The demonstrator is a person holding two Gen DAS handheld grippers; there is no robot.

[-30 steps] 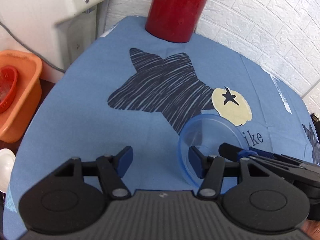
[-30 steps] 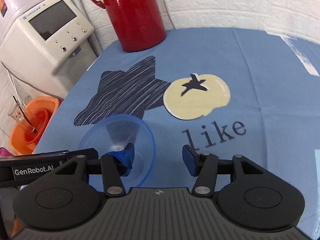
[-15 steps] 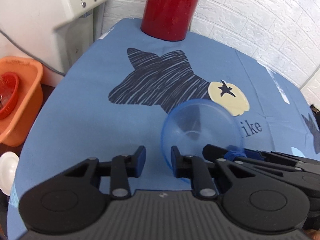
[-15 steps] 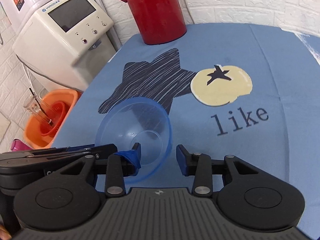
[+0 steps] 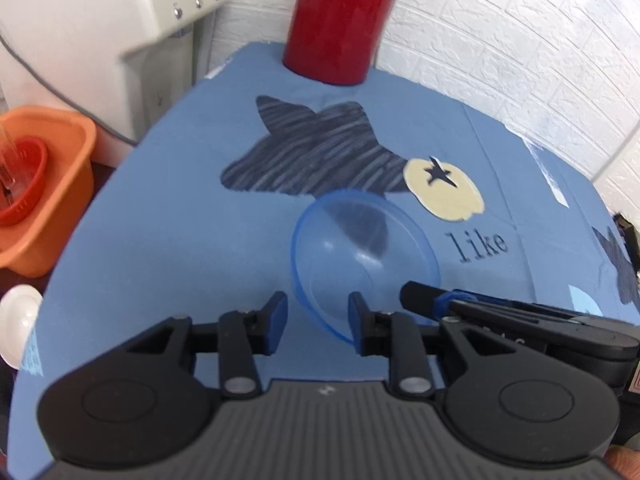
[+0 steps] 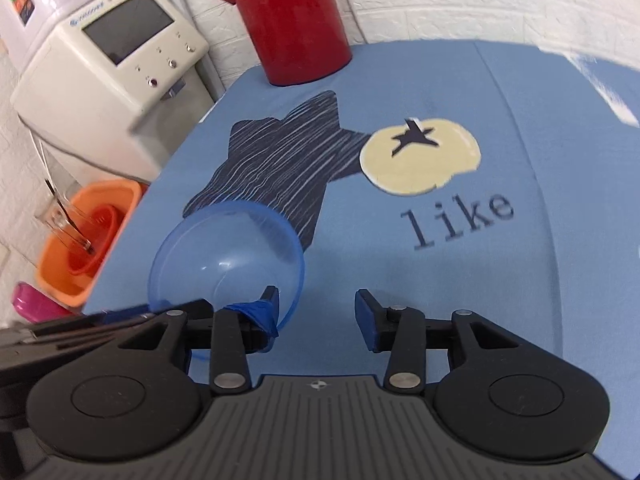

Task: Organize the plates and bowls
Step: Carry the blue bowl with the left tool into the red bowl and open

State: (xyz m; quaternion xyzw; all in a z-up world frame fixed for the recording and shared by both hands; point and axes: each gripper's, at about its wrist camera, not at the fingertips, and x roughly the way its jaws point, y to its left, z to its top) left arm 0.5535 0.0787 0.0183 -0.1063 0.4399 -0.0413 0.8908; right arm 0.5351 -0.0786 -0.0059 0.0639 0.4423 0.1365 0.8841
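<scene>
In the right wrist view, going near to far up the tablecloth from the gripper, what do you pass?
Right gripper → clear blue bowl → dark striped star print → red jug at the wall.

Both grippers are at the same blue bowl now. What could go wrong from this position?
1. The translucent blue bowl stands tilted on the blue tablecloth, with both the left gripper and the right gripper open at its rim; neither holds it, so it may tip or slide.
2. The two grippers are very close together and could collide.
3. The bowl looks smooth and thin, so a rim pinch may slip.
</scene>
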